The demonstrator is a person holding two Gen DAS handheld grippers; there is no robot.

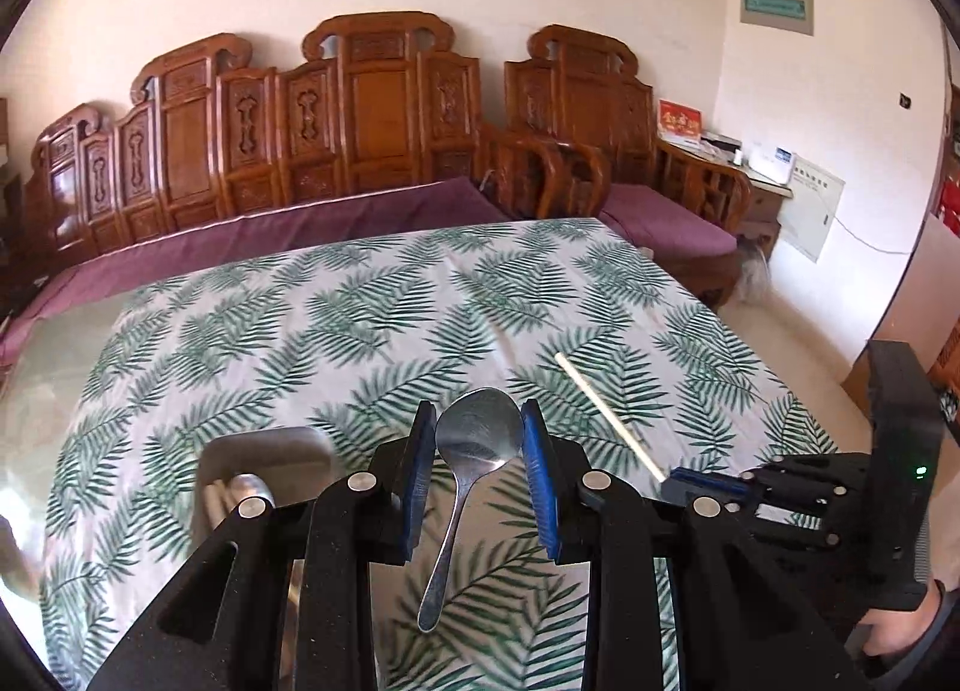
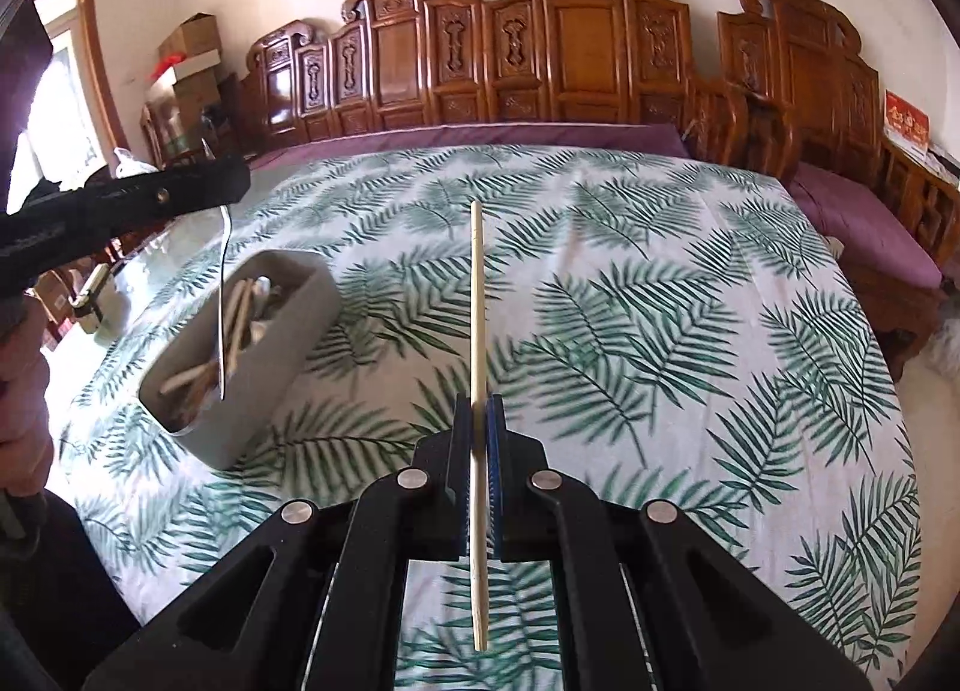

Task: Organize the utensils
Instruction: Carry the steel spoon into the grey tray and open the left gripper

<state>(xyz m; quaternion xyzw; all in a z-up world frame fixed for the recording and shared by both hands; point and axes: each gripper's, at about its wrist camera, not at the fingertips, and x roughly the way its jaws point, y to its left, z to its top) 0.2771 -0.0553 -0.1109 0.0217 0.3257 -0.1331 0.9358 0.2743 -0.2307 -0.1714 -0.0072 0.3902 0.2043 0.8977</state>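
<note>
We had the left claw (image 1: 478,427) closed on a metal spoon (image 1: 474,445), gripping its bowl so the handle hung above the gray box (image 2: 240,355) of utensils at the table's (image 2: 660,283) left. Our right claw (image 2: 478,409) was clamped on a chopstick (image 2: 478,331) lifted over the leaf-print cloth.
</note>
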